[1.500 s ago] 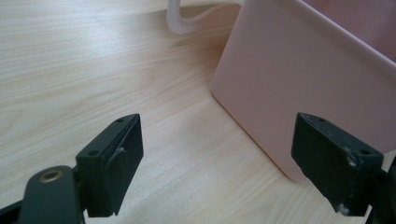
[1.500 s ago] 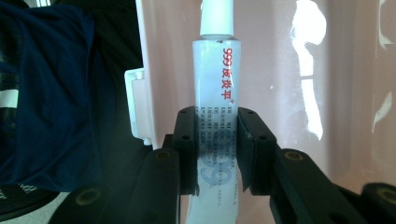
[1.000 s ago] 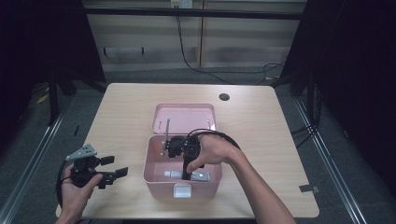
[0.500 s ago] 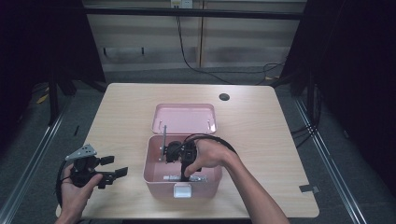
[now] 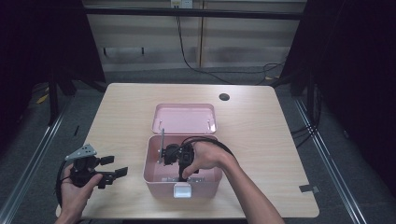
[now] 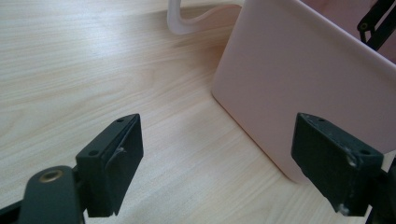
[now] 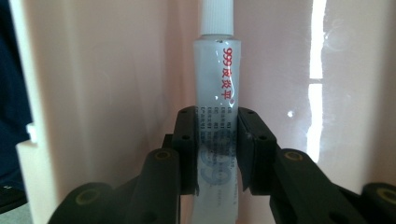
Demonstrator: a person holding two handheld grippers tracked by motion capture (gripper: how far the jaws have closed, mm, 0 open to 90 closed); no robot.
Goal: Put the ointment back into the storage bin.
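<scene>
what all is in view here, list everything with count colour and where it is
box: one, pink, lid off, near the table's front edge
lid: one, pink, lying flat on the table just behind the box
tube: one, translucent white with red lettering and a ribbed white cap, inside the box, clamped between the right gripper's jaws
table: one, light wood, with a dark round hole near its far edge
tape scrap: one, dark, at the table's front right edge
cables: black, on the floor beyond the table
left gripper: one, black, jaws wide open, held left of the box
right gripper: one, black, reaching down into the box, shut on the tube
</scene>
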